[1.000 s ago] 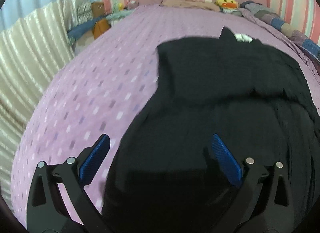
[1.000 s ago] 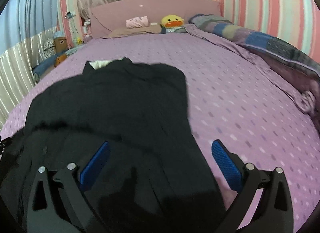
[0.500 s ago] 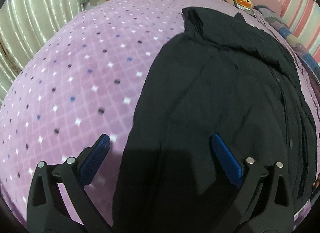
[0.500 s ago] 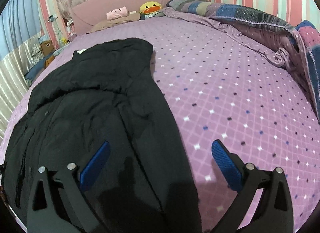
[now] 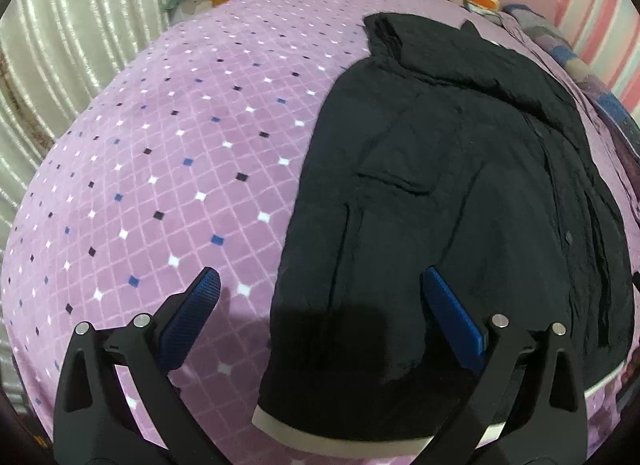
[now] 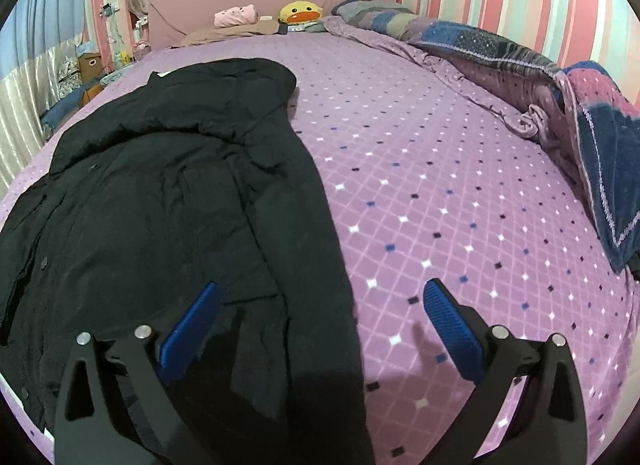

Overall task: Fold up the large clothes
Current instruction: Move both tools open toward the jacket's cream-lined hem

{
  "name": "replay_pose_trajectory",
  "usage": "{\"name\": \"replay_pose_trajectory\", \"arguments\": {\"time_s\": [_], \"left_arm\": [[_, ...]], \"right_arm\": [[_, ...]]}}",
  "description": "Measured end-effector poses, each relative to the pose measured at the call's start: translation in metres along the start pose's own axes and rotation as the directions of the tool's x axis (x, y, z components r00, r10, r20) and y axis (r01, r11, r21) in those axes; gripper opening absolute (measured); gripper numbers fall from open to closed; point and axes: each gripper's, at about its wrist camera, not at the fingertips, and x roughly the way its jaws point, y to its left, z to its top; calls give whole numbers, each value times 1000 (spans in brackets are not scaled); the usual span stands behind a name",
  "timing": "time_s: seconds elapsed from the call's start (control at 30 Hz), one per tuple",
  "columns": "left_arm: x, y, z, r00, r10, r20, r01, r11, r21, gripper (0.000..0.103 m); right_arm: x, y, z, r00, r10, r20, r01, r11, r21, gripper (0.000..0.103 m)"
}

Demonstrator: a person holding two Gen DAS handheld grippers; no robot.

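Observation:
A large black coat (image 5: 448,193) lies flat on the purple diamond-patterned bed (image 5: 180,153), collar toward the headboard, hem at the near edge. In the left wrist view my left gripper (image 5: 320,305) is open above the coat's left hem corner, one blue pad (image 5: 192,313) over the bedspread, the other over the fabric. In the right wrist view the coat (image 6: 160,205) fills the left half; my right gripper (image 6: 320,317) is open astride its right hem edge, holding nothing.
A folded patchwork blanket (image 6: 560,105) is heaped along the bed's right side. A yellow duck plush (image 6: 300,13) and a pink item (image 6: 236,17) rest at the headboard. Curtains (image 5: 60,45) and boxes stand left of the bed.
Both grippers have pulled back toward the foot of the bed and lowered, so the coat's hem and side edges now sit between the open jaws. The coat itself has not moved.

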Motion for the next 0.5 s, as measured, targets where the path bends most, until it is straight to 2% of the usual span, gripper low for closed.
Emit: {"name": "replay_pose_trajectory", "arguments": {"time_s": [0.1, 0.27, 0.43, 0.5], "left_arm": [[-4, 3, -6, 1000, 11, 0, -11, 999, 41, 100], [-12, 14, -19, 1000, -6, 19, 5, 999, 41, 100], [-17, 19, -40, 999, -25, 22, 24, 999, 41, 100], [-21, 19, -46, 999, -26, 40, 24, 999, 42, 100]], "right_arm": [[-6, -1, -3, 1000, 8, 26, -9, 1000, 18, 101], [-14, -13, -12, 997, 44, 56, -49, 995, 93, 101], [-22, -25, -32, 996, 73, 43, -78, 989, 129, 101], [-28, -26, -42, 998, 52, 43, -57, 991, 124, 101]]}}
